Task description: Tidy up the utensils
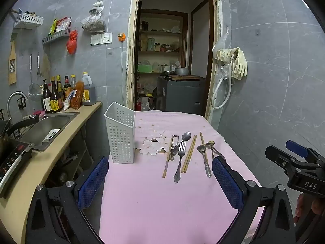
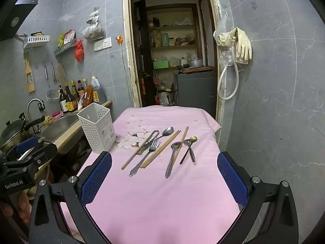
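Note:
A white perforated utensil holder (image 1: 121,136) (image 2: 97,127) stands empty on the left side of the pink-clothed table (image 1: 154,203) (image 2: 162,199). To its right lie several utensils: a fork (image 1: 180,160) (image 2: 146,152), a pair of chopsticks (image 1: 189,154) (image 2: 160,149), single chopsticks, steel spoons (image 1: 204,158) (image 2: 172,156), a peeler (image 1: 174,146) and a gold spoon (image 2: 190,145). My left gripper (image 1: 160,174) is open and empty, held short of the utensils. My right gripper (image 2: 164,170) is open and empty, also short of them.
A counter with a sink (image 1: 48,128) (image 2: 59,126), sauce bottles (image 1: 56,97) and a stove panel (image 1: 12,160) runs along the left. A wok (image 2: 12,134) sits by the sink. A doorway (image 1: 172,61) lies behind the table. The grey tiled wall (image 1: 274,81) is close on the right.

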